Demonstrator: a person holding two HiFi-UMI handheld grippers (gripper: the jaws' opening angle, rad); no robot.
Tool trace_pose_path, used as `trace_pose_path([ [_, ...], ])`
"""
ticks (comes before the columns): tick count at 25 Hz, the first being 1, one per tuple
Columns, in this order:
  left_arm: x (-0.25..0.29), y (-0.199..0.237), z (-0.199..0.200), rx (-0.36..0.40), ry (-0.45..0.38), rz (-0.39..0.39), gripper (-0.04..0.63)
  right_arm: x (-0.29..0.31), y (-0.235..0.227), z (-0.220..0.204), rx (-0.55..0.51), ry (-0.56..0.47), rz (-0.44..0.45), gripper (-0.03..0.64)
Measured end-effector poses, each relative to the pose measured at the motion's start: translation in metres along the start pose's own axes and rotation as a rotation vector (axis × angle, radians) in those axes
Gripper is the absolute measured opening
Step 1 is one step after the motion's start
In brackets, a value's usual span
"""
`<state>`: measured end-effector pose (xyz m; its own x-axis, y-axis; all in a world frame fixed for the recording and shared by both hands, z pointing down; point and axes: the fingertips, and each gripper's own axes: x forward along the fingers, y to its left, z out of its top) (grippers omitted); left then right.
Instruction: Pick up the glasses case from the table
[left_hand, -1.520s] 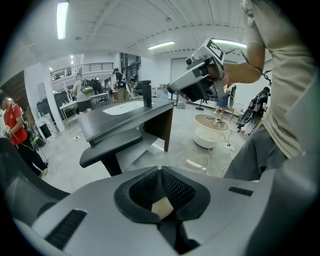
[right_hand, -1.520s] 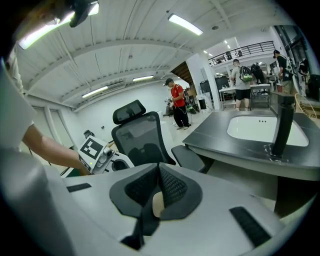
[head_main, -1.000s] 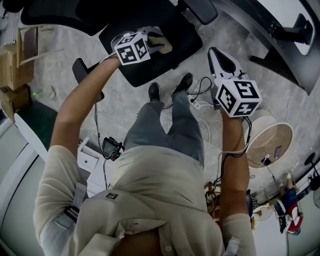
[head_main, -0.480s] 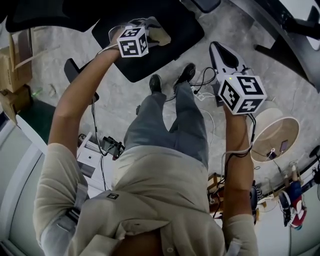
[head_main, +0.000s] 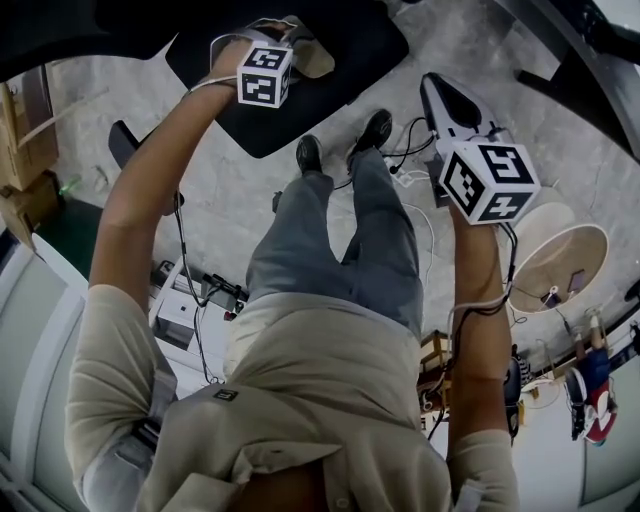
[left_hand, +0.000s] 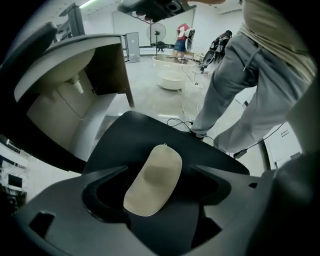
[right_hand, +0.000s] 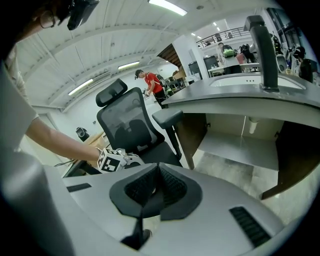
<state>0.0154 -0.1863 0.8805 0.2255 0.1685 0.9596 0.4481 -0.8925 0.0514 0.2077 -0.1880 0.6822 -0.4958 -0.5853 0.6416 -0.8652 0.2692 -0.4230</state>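
Observation:
The beige glasses case (left_hand: 154, 179) lies on the black seat of an office chair (left_hand: 125, 145), not on a table. My left gripper (left_hand: 161, 170) points steeply down over it. Its jaws are opening and stand on either side of the case without touching it. In the head view the left gripper (head_main: 290, 45) is at the top, with the case (head_main: 318, 62) showing just beside its marker cube. My right gripper (head_main: 432, 85) hangs over the floor to the right of the person's legs, its pads (right_hand: 158, 167) together with nothing between them.
The person's legs and shoes (head_main: 340, 150) stand just in front of the chair. Cables (head_main: 405, 165) trail on the floor. A round pale table (head_main: 560, 265) is at the right, cardboard boxes (head_main: 25, 150) at the left. A grey desk (right_hand: 240, 87) runs behind the chair.
My left gripper has gone down toward the chair seat, up and farther away in the head view. The right gripper has shifted only slightly and stays shut.

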Motion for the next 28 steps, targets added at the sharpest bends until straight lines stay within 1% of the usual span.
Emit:
trace_pose_path([
  [5,0.020,-0.002,-0.008,0.068,0.053,-0.023,0.397,0.005,-0.010,-0.012,0.012,0.006,-0.012,0.026],
  [11,0.039,-0.002,-0.017,0.112,0.094,-0.044,0.403,0.010,-0.015,-0.023,0.027,0.012,-0.021,0.025],
  [14,0.047,0.000,-0.022,0.126,0.111,-0.038,0.403,0.013,-0.018,-0.025,0.033,0.013,-0.027,0.025],
  [22,0.057,0.000,-0.026,0.145,0.110,-0.028,0.402,0.018,-0.016,-0.034,0.042,0.022,-0.034,0.025],
  [28,0.065,-0.001,-0.025,0.164,0.099,-0.061,0.402,0.018,-0.016,-0.036,0.046,0.023,-0.036,0.025],
])
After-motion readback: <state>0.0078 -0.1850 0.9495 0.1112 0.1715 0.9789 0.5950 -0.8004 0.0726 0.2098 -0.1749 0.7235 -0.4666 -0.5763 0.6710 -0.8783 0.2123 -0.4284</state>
